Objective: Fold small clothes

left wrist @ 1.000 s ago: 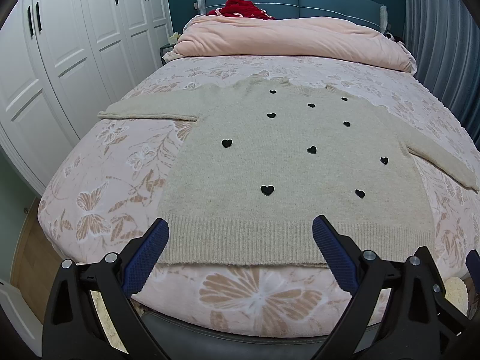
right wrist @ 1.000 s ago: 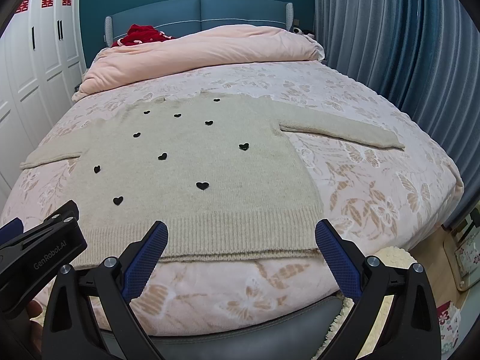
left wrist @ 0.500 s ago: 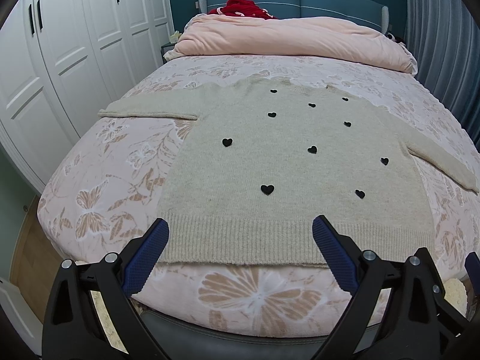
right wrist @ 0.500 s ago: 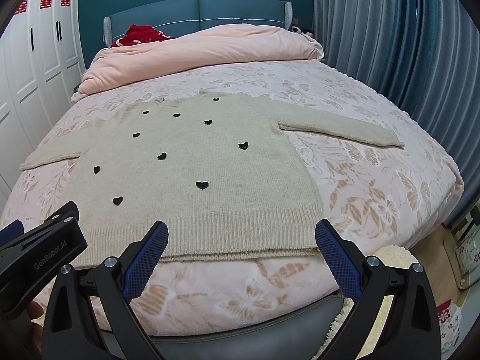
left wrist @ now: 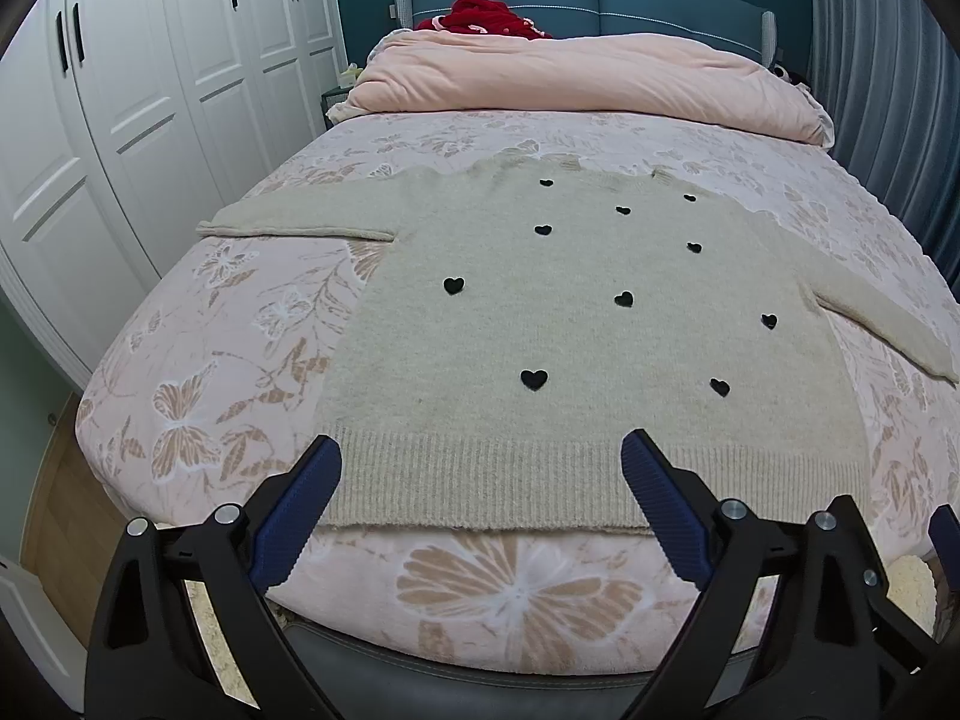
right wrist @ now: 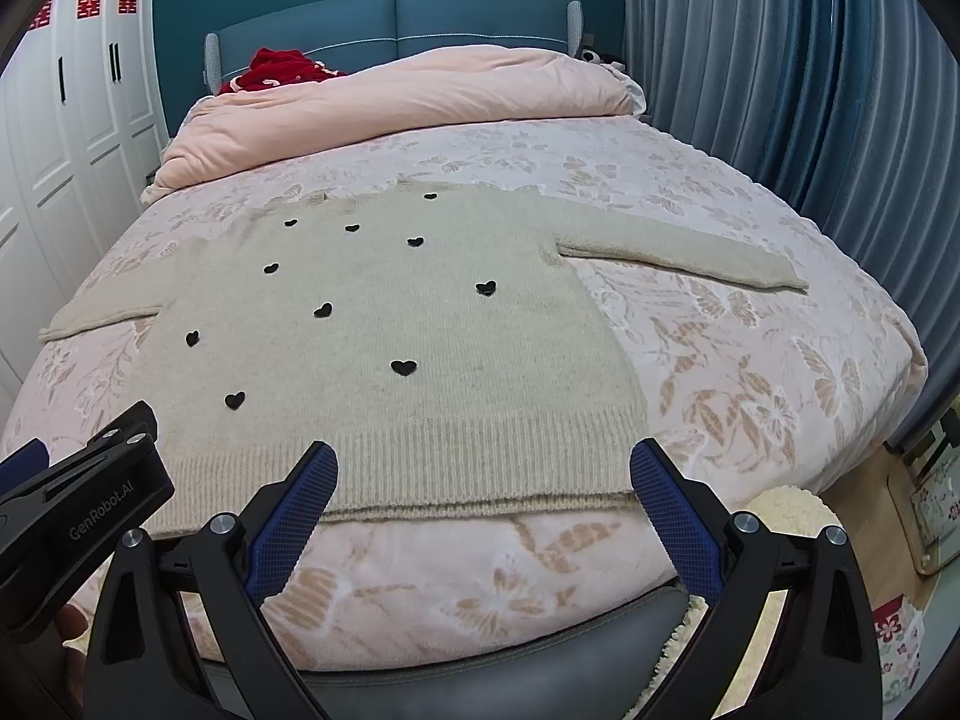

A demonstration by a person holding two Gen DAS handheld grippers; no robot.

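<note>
So: bed [left wrist: 198,420] first, with the beige sweater [left wrist: 576,330] flat on it, front up, hem toward us, collar away, sleeves out sideways. We're at the foot edge, hem just ahead of both tools. Left gripper [left wrist: 480,450] is nearer the left hem corner, right gripper [right wrist: 483,456] the right corner. Both gape wide, holding nothing.

Home bedroom, bed [left wrist: 240,360] with pink duvet [left wrist: 570,78], white wardrobes [left wrist: 150,90], curtains [right wrist: 780,90]
</note>
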